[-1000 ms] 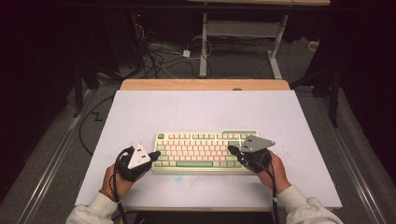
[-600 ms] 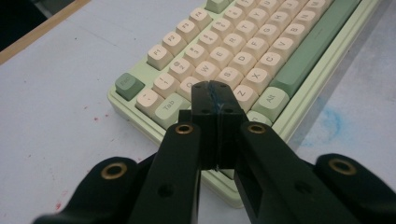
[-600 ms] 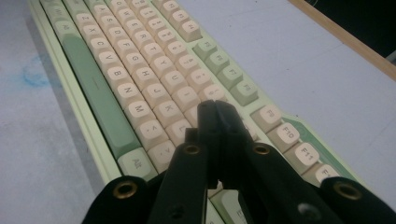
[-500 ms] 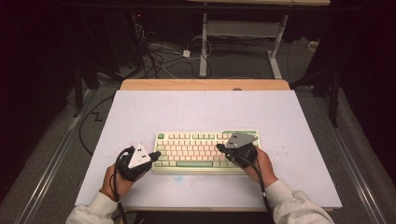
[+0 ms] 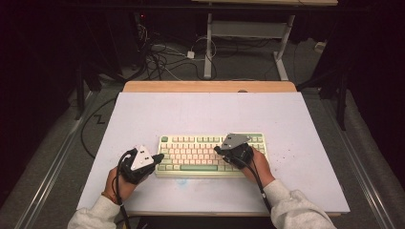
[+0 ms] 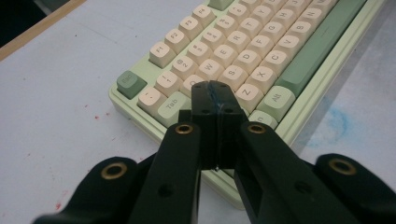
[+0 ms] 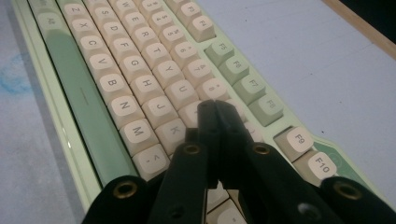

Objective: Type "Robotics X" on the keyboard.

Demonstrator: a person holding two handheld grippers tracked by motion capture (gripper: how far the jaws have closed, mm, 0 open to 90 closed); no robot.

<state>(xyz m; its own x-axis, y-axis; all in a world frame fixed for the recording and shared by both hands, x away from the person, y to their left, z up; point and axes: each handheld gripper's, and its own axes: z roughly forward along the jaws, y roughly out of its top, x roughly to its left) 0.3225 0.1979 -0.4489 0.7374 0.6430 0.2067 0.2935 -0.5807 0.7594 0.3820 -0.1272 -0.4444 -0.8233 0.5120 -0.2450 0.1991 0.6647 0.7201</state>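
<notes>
A pale green keyboard (image 5: 210, 155) with cream keys lies near the front of the white table. My left gripper (image 5: 158, 156) rests at the keyboard's left end, jaws shut with nothing between them. In the left gripper view its tips (image 6: 215, 95) hang over the keys (image 6: 219, 56) beside Tab. My right gripper (image 5: 218, 149) is over the right half of the keyboard, jaws shut and empty. In the right gripper view its tips (image 7: 215, 109) hover low above the keys near K and the number row (image 7: 212, 88). Whether either tip touches a key I cannot tell.
The white tabletop (image 5: 210, 112) has a wooden strip (image 5: 210, 86) along its far edge. A faint blue smear (image 5: 182, 181) marks the surface in front of the keyboard. Cables (image 5: 162, 57) and table legs stand on the floor beyond.
My right gripper has slid leftward from the keyboard's right end to over its right-hand keys and dropped slightly. The left gripper has stayed put.
</notes>
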